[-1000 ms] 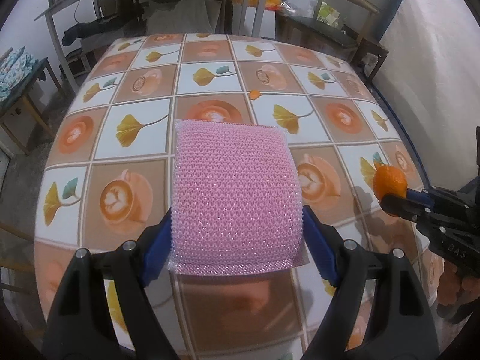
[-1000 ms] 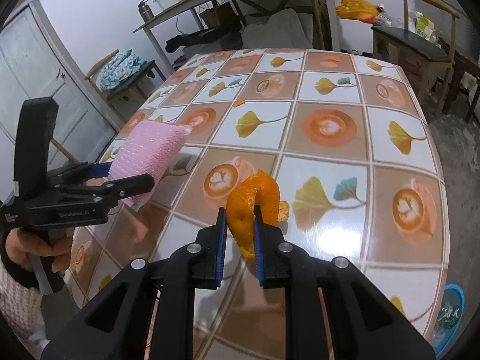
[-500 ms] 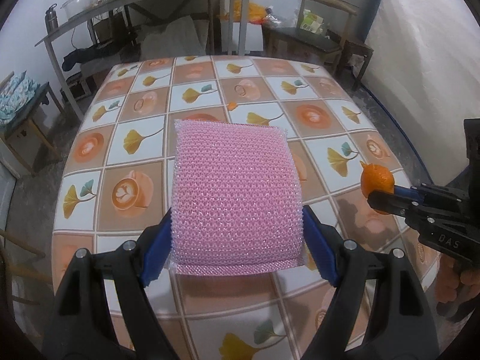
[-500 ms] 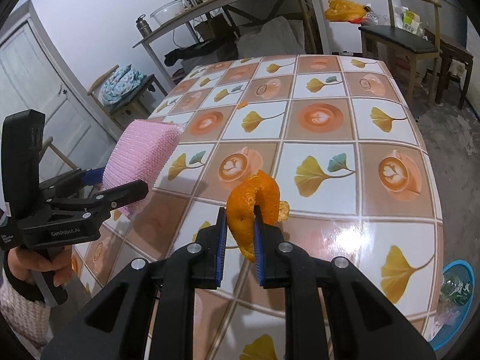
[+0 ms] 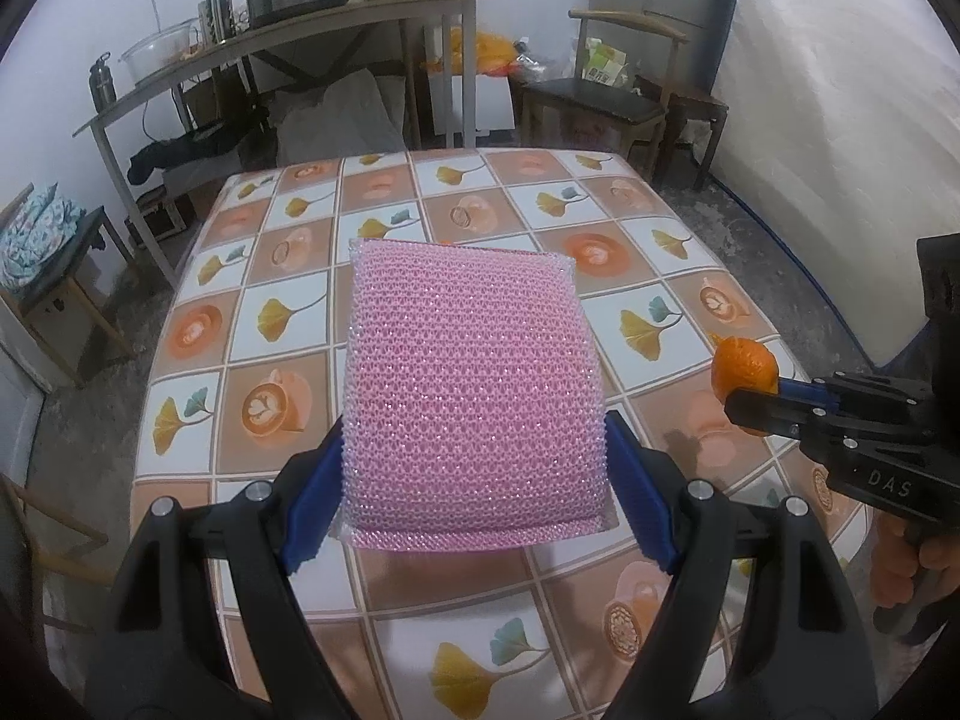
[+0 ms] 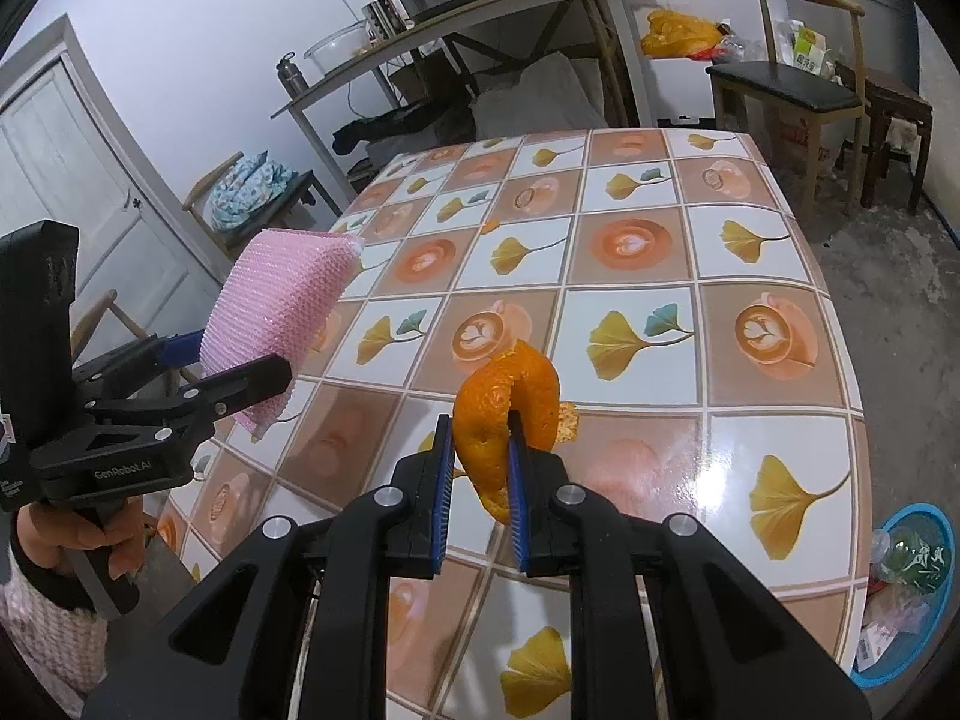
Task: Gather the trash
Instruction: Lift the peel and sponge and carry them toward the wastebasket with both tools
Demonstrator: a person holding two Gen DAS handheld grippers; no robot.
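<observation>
Both grippers risen since earlier frames, table (image 6: 774,276) farther below. Left gripper (image 5: 474,480): jaws clamping pink scouring sponge (image 5: 468,384). Right gripper (image 6: 477,474): jaws pinching orange peel (image 6: 498,414). Outstanding: peel fragment (image 6: 491,225) on table; blue trash basin (image 6: 936,546) awaits deposit.

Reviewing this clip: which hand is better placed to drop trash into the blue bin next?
Right, probably. The right gripper is shut on the orange peel, and the blue bin sits on the floor at that side of the table. The left gripper holds only the pink sponge, on the far side.
</observation>
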